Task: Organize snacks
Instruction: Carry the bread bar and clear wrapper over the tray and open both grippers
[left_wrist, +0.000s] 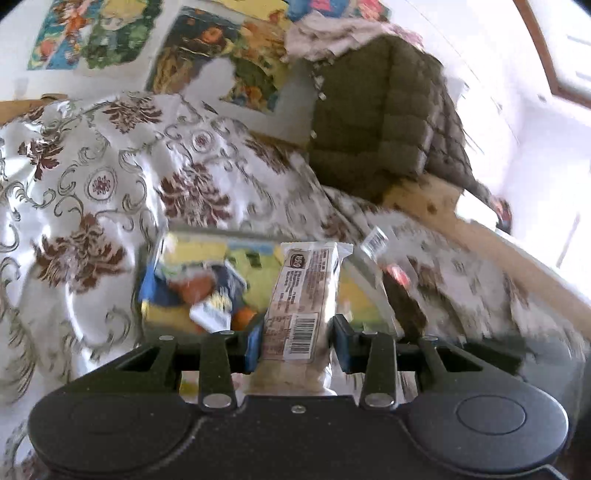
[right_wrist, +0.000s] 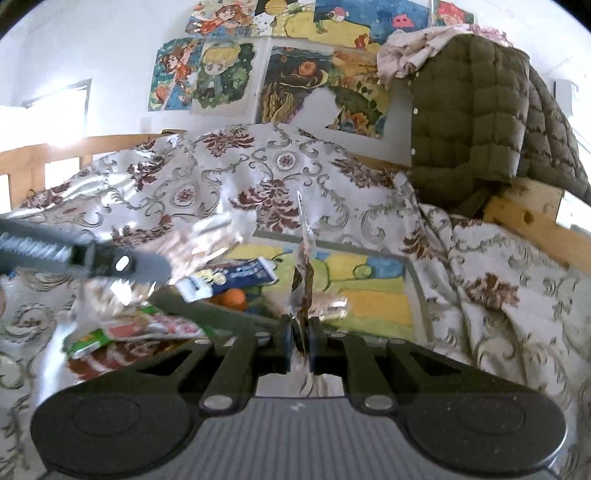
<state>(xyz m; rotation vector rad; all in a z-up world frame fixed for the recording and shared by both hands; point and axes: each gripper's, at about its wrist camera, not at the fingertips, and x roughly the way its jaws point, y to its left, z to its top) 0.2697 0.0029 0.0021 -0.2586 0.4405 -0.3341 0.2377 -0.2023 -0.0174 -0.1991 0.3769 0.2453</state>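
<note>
gripping a wafer pack, left claw; right claw pinches a thin packet above the snack tray.

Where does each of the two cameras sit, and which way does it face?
Left wrist: on the left gripper, facing along its fingers, shut on a white snack bar, toward the tray.
Right wrist: on the right gripper, pinching a clear packet edge-on; the left gripper shows at left.
Shared: tray, floral quilt, green jacket, posters.
</note>
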